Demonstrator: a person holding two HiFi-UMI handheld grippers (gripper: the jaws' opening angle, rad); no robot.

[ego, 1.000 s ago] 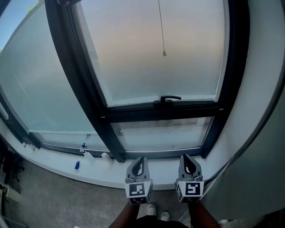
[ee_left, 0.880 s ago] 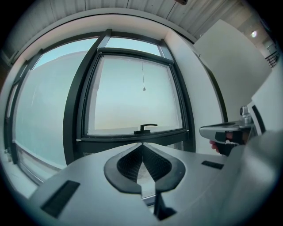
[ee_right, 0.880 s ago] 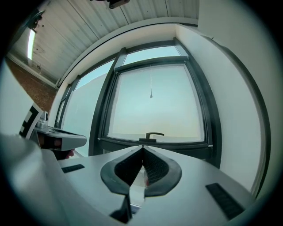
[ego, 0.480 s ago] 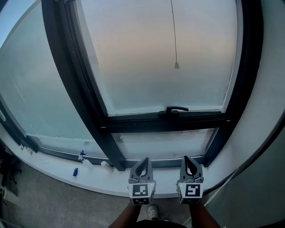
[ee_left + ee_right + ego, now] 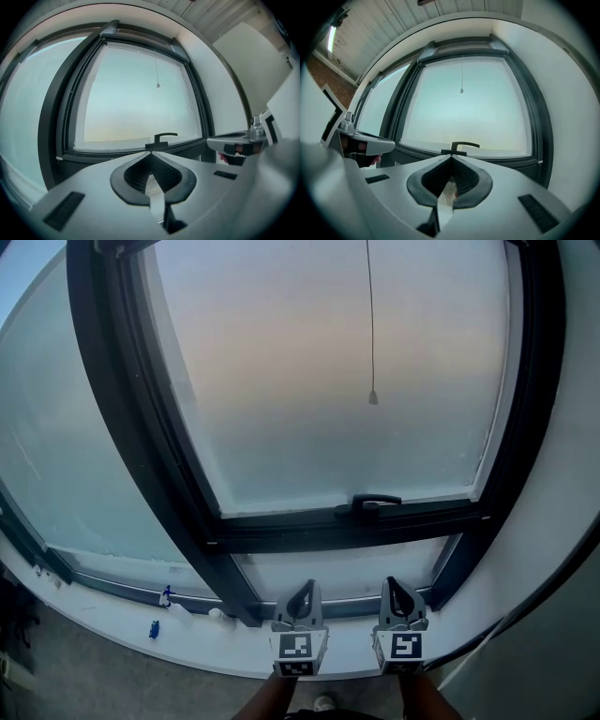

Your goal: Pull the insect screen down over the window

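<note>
Nearer the window (image 5: 281,427) now, my left gripper (image 5: 304,589) and right gripper (image 5: 393,585), both pressed together and empty, should rise, then one should spread to pinch the pull cord (image 5: 372,396) at its tip.

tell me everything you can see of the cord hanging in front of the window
The cord is a thin, dark, straight line that hangs plumb in front of the pale, frosted-looking pane, a little right of its middle. In the gripper views it comes down from the top of the window frame. It ends in a small pale cone-shaped pull, well above the black handle. It hangs free; nothing touches it.
</note>
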